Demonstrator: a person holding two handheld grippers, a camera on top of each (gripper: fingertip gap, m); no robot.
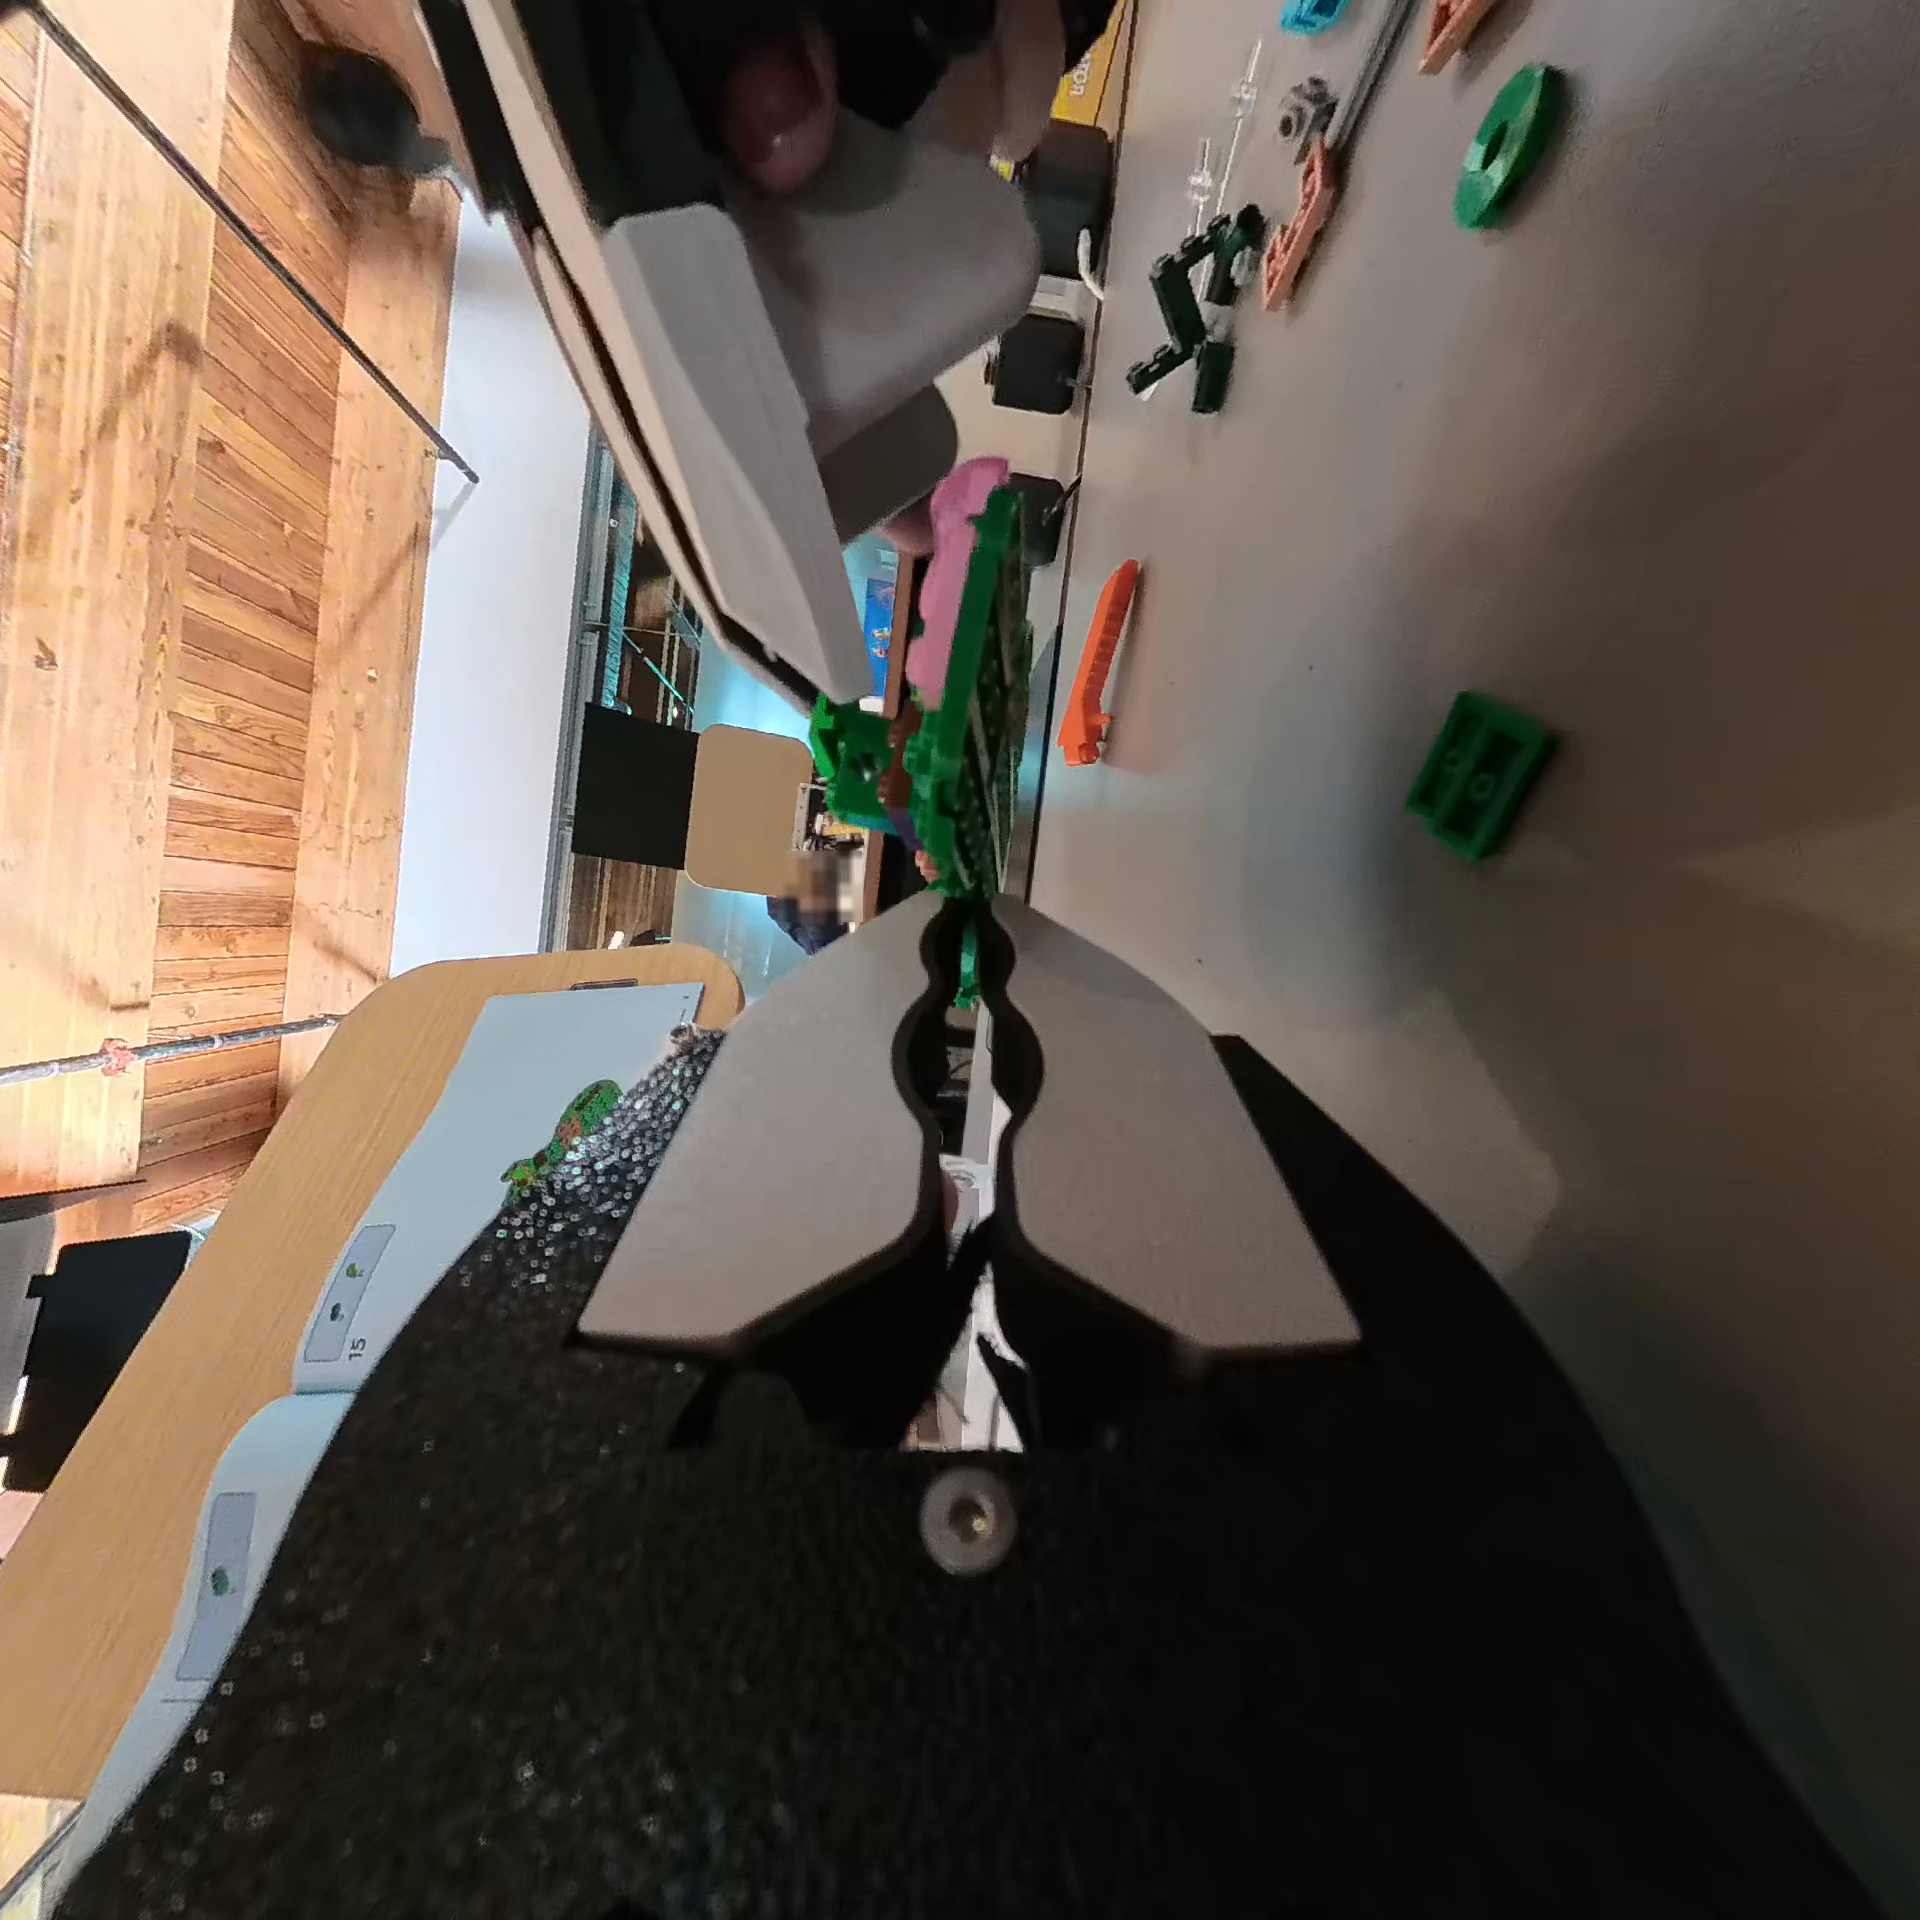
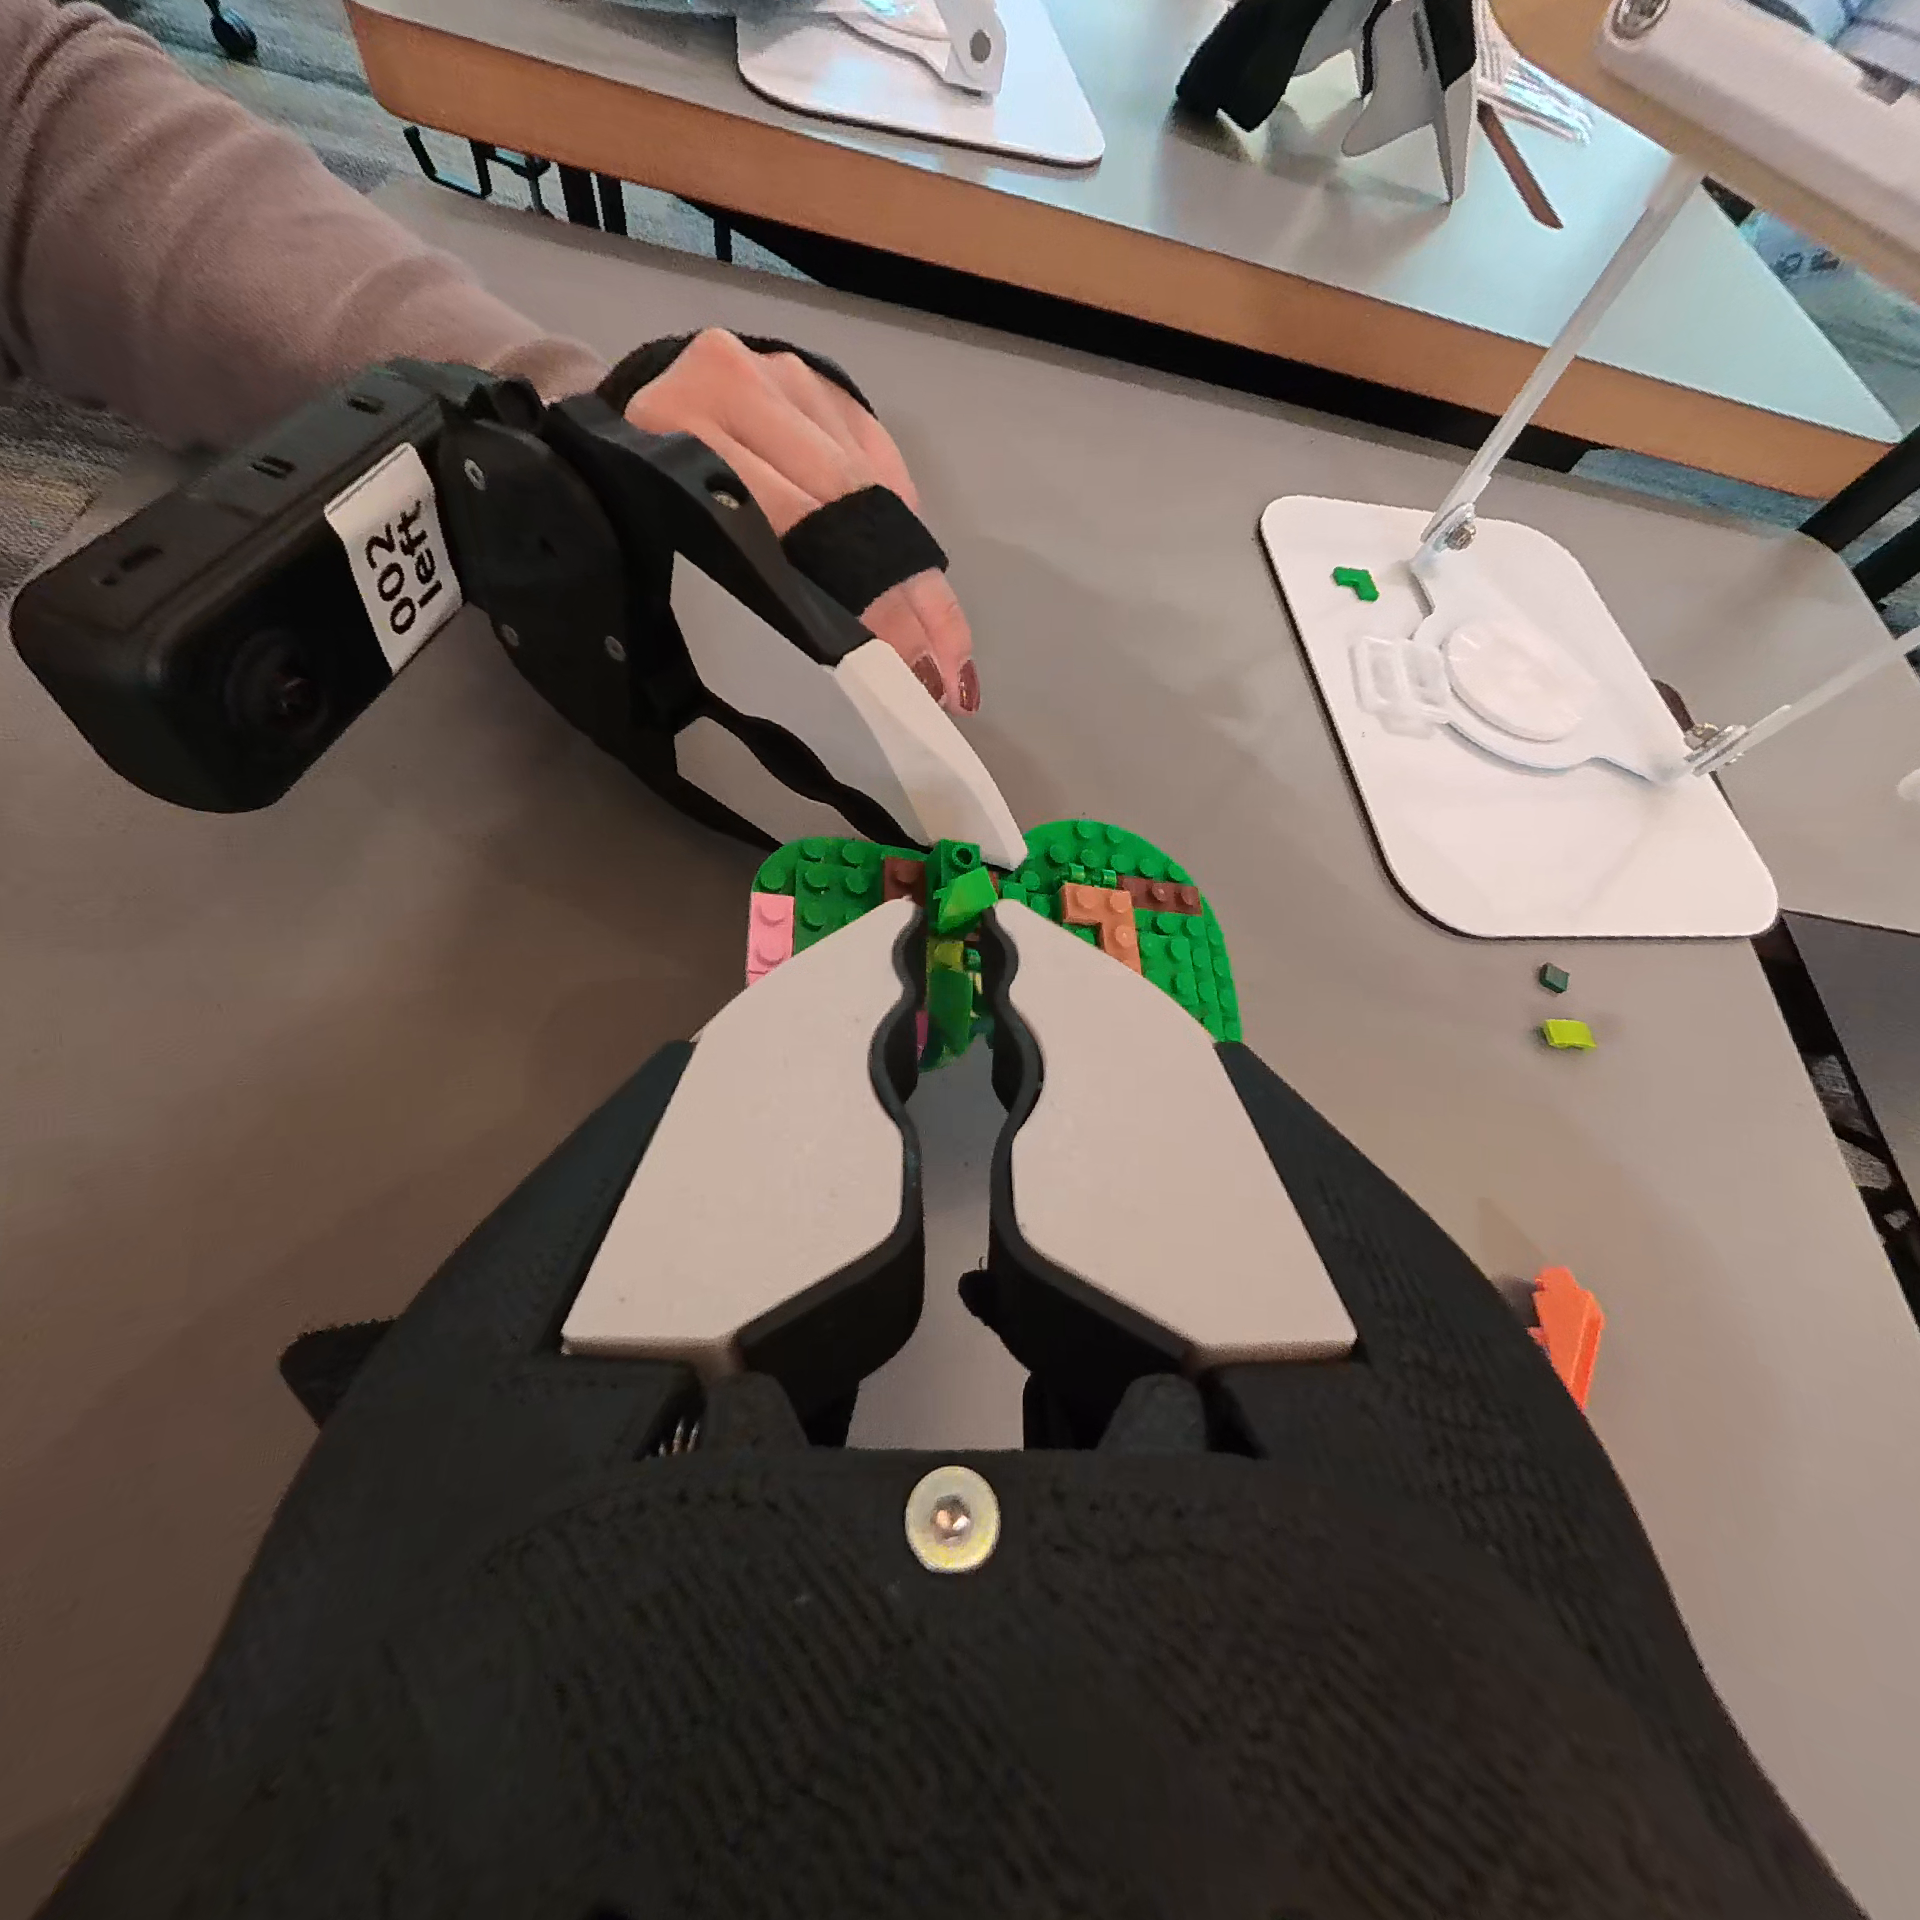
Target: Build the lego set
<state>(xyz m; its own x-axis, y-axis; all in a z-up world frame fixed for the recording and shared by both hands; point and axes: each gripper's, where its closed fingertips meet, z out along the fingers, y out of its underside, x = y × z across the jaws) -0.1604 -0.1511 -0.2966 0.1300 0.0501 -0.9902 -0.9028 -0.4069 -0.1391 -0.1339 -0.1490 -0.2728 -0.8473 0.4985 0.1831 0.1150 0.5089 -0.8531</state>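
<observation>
The green base plate (image 2: 1174, 935) lies flat on the grey surface (image 2: 1143, 436), its long axis running side to side in the right wrist view, studs up, with pink, brown and tan bricks on it. The right hand-held gripper (image 2: 958, 909) is nearly shut on a small green piece (image 2: 956, 894) standing over the plate's middle. The left hand-held gripper (image 1: 968, 914) is closed on the plate's edge, steadying it. A skewed press could miss the studs, or tip the plate out of the left grip. Loose parts lie apart: an orange piece (image 1: 1099, 665), a green brick (image 1: 1481, 774), a green disc (image 1: 1507, 145).
</observation>
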